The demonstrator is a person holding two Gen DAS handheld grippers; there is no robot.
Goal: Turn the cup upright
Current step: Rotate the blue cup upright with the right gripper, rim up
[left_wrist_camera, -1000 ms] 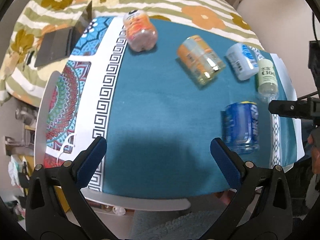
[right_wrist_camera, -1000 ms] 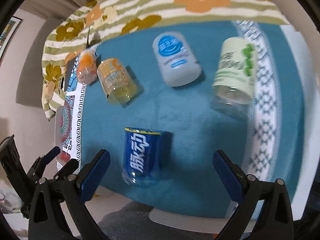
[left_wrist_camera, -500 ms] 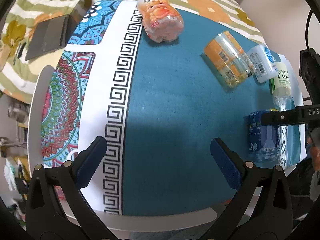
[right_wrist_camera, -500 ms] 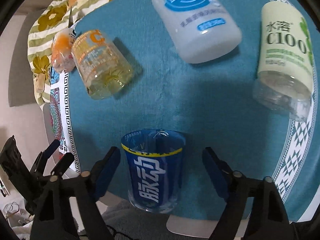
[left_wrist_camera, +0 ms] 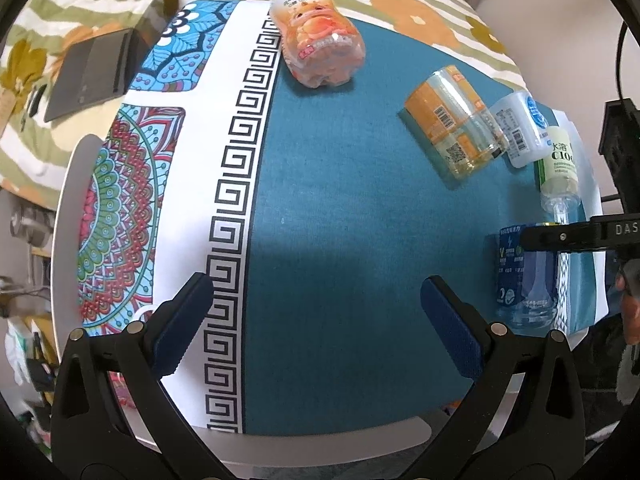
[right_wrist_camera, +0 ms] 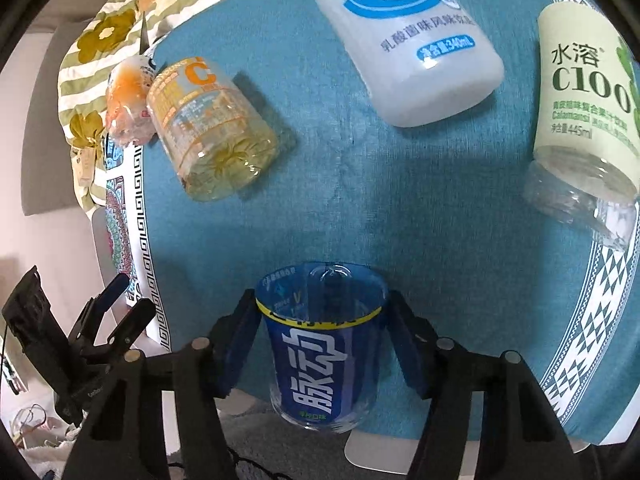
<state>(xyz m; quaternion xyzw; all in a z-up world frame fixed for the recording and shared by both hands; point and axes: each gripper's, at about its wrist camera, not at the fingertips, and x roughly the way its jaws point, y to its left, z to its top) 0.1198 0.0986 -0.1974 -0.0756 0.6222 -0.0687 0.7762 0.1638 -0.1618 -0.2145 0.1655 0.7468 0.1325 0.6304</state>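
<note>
On the teal cloth-covered table [right_wrist_camera: 400, 208], the blue-labelled clear plastic cup [right_wrist_camera: 322, 356] lies on its side at the near edge, long axis running along the right gripper [right_wrist_camera: 322, 344]. Its jaws flank the cup, seemingly touching. The left gripper [left_wrist_camera: 316, 324] hangs wide, well apart.

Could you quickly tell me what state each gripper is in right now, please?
Left gripper: open, holding nothing, above the teal cloth.
Right gripper: jaws closed on the sides of the blue cup.
</note>
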